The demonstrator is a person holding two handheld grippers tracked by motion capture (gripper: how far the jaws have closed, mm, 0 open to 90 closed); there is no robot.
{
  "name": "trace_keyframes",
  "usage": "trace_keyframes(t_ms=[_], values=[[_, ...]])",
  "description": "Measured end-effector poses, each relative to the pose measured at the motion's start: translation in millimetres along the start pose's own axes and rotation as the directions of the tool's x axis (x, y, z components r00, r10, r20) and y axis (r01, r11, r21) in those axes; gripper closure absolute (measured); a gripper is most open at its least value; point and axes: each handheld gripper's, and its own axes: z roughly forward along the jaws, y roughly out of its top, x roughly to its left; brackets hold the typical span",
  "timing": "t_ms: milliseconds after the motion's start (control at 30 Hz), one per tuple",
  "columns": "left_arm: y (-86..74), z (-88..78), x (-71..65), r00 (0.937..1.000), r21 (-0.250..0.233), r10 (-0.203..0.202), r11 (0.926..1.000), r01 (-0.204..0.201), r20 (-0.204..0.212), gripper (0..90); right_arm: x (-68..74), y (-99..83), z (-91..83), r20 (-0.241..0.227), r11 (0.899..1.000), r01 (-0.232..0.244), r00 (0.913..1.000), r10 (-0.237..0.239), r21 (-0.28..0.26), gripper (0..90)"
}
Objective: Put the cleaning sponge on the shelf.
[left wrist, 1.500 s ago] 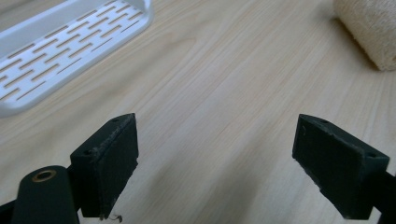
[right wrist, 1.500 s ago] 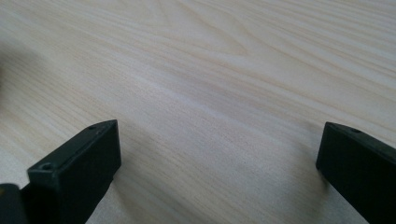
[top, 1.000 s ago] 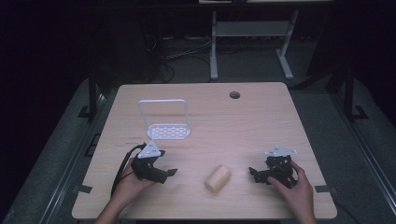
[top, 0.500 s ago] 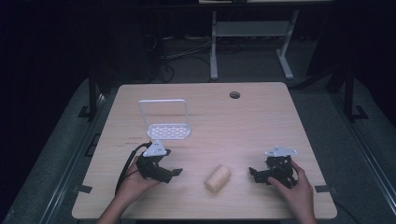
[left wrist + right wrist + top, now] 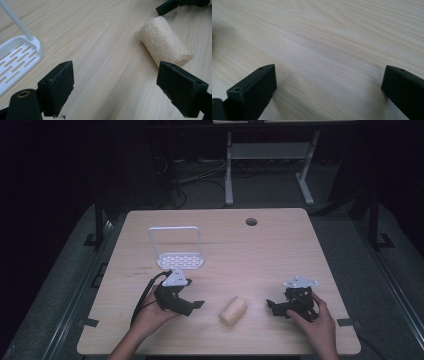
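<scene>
A beige, rough-textured cylinder (image 5: 233, 310) lies on its side near the front middle of the wooden table (image 5: 260, 255). My left gripper (image 5: 194, 305) sits to its left, held in a hand, with its jaws open and pointing at the cylinder. In the left gripper view the cylinder (image 5: 163, 41) lies ahead and to the right of the open left gripper (image 5: 116, 87), apart from it. My right gripper (image 5: 272, 306) rests to the right of the cylinder, open and pointing left. The right gripper (image 5: 328, 87) has bare tabletop between its jaws.
A white perforated rack (image 5: 179, 252) with an upright wire frame stands behind the left gripper, with its base (image 5: 15, 58) at the left of the left gripper view. A round cable hole (image 5: 251, 221) sits near the far edge. The right gripper's jaw tip (image 5: 175, 5) lies beyond the cylinder.
My left gripper has slid a little to the right, closer to the cylinder. The right gripper and the cylinder have stayed put.
</scene>
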Motion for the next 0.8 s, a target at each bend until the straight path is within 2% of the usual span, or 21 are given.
trace_keyframes(t_ms=[600, 800], values=[[18.6, 16.7, -15.0, 0.9982, 0.011, 0.046, 0.9988, -0.047, 0.039, 14.0, 0.0, -0.5, -0.5, 0.001, 1.0, 0.003, 1.0, -0.003, 0.001, 0.0], [23.9, 22.0, -20.4, 0.9975, 0.008, 0.05, 0.9987, -0.05, 0.051, 14.0, 0.0, -0.5, -0.5, 0.001, 1.0, 0.002, 1.0, -0.002, 0.001, 0.0]])
